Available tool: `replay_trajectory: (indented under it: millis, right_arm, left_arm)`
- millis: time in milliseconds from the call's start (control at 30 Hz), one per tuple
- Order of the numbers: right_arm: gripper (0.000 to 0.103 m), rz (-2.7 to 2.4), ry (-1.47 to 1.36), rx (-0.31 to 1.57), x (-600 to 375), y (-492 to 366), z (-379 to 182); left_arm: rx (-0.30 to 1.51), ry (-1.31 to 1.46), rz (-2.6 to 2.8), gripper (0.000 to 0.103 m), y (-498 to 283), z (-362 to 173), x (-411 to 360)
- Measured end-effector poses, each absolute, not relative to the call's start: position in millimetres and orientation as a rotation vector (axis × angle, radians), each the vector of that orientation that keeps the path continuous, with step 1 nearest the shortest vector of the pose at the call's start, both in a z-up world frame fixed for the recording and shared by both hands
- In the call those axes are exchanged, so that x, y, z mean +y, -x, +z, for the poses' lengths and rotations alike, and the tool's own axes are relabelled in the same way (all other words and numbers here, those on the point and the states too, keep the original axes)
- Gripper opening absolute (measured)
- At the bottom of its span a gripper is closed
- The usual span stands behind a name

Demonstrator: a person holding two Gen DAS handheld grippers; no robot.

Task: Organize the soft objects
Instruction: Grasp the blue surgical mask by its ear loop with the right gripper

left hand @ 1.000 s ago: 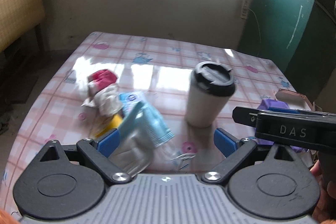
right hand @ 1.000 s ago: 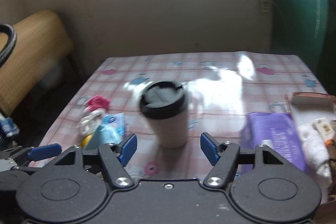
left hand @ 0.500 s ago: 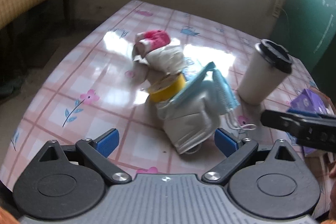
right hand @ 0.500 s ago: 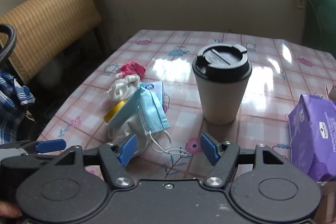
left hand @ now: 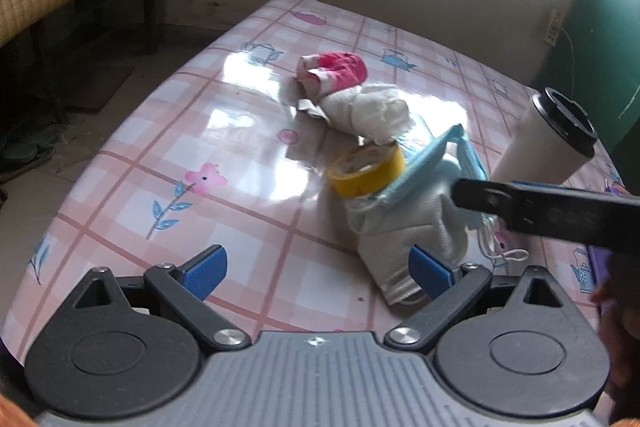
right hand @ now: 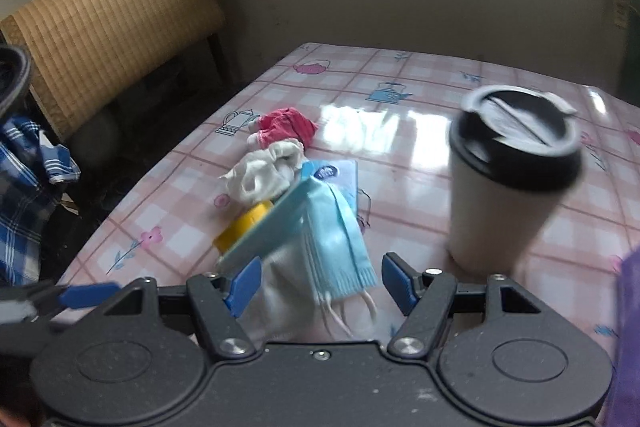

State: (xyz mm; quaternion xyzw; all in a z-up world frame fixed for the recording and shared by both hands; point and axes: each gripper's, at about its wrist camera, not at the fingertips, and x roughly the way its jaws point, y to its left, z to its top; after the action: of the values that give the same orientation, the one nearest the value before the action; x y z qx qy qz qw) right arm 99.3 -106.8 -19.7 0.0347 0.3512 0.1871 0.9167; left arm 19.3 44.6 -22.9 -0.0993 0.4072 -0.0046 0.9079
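1. Masks: blue surgical mask (right hand: pixel 336 231) lies draped over white mask (left hand: pixel 404 227), lower centre.
2. Right gripper (right hand: pixel 320 287) and left gripper (left hand: pixel 316 267) hover, jaws apart.
3. Light, limp cloth likely crumples; pinch a folded edge.

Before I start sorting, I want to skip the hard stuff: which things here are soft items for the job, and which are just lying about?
For the job: blue face mask, white mask, white cloth, pink cloth.

Lying about: tape roll, coffee cup, table.

Left gripper (left hand: pixel 316 267) open; its right fingers (left hand: pixel 430 271) seemingly touch the white mask (left hand: pixel 408 239).
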Motion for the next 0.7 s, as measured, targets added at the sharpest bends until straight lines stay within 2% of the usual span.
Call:
replay_trajectory:
  millis: [100,167,233,267,400,500,700]
  right_arm:
    - [0.079,0.376,-0.056,0.709,-98,-115,-25]
    - [0.073,0.37,-0.058,0.705,-97,-123,-30]
    - [0.04,0.384,-0.062,0.716,-96,-128,-33]
    - [0.04,0.392,-0.076,0.716,-98,-128,-33]
    - [0.029,0.388,-0.11,0.662,-112,-115,-24]
    - [0.015,0.371,-0.108,0.607,-129,-96,-9]
    - [0.014,0.367,-0.148,0.567,-172,-59,7]
  left_arm:
    - [0.841,0.213,-0.002,0.1,-20,-24,51]
    - [0.841,0.217,0.003,0.1,-22,-24,55]
    - [0.839,0.224,0.002,0.1,-23,-24,57]
    - [0.838,0.224,0.0,0.1,-22,-24,56]
    - [0.833,0.225,-0.007,0.1,-24,-22,53]
    - [0.818,0.227,-0.015,0.1,-28,-19,51]
    - [0.804,0.22,-0.022,0.1,-45,-14,46]
